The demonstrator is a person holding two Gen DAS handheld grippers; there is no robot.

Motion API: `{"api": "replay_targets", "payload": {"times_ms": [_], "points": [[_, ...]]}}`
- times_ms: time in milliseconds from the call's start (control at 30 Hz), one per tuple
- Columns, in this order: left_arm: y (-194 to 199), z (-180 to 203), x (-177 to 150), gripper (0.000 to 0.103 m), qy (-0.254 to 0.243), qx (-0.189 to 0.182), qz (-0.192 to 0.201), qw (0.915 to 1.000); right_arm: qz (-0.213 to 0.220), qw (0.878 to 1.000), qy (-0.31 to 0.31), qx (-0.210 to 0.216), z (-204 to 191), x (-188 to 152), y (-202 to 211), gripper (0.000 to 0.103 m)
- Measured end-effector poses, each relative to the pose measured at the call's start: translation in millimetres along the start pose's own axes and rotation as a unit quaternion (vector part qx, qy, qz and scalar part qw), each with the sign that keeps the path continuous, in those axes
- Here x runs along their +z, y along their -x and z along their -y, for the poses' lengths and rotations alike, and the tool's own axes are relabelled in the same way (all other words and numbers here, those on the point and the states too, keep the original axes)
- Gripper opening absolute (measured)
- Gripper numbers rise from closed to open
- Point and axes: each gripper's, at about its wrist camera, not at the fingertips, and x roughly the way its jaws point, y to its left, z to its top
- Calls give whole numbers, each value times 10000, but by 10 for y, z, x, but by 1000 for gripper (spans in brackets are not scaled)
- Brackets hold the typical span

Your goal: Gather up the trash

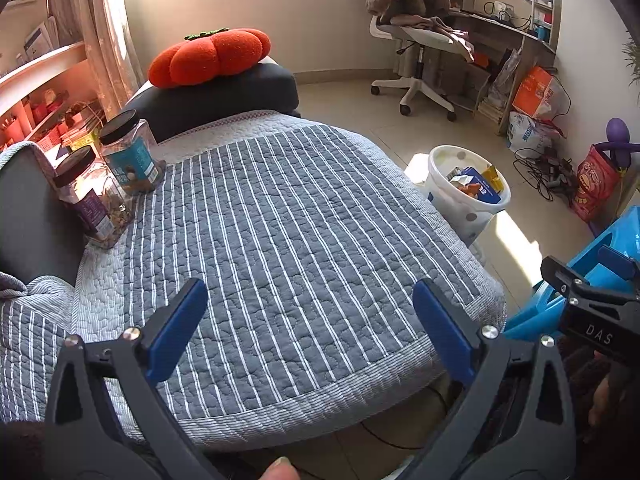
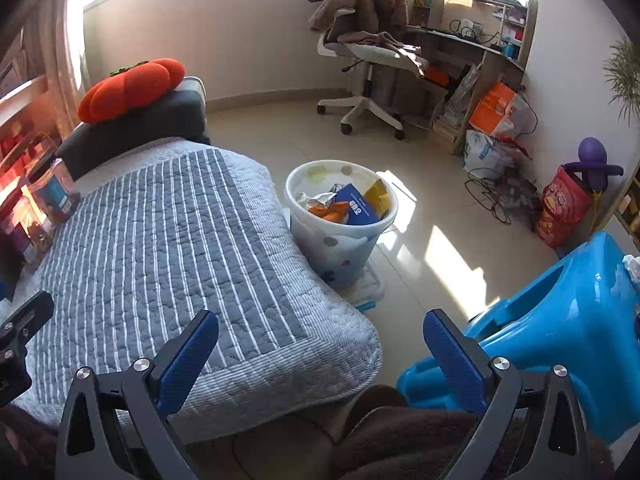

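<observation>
A white dotted bin (image 1: 460,204) (image 2: 340,248) stands on the floor beside the couch, holding a blue box (image 2: 358,208), orange scraps and wrappers. My left gripper (image 1: 310,300) hovers open over the grey striped quilt (image 1: 280,220) with nothing between its blue fingers. My right gripper (image 2: 320,334) is open too and empty, over the quilt's corner (image 2: 224,264) and the floor, with the bin ahead of it. The right gripper's body shows at the right edge of the left wrist view.
Two clear jars (image 1: 116,172) with black lids stand at the quilt's left end. An orange pumpkin cushion (image 1: 208,56) lies on a dark cushion. A blue plastic stool (image 2: 540,328) is at the right. An office chair (image 2: 364,72), bags and cables sit farther back.
</observation>
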Motion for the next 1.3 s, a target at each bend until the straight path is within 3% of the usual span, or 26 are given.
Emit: {"api": "replay_targets", "payload": {"times_ms": [1300], "points": [[50,59,-3,102,-86,-27,79,9999,19,10000,-45,13,23,-3,5,103]]}}
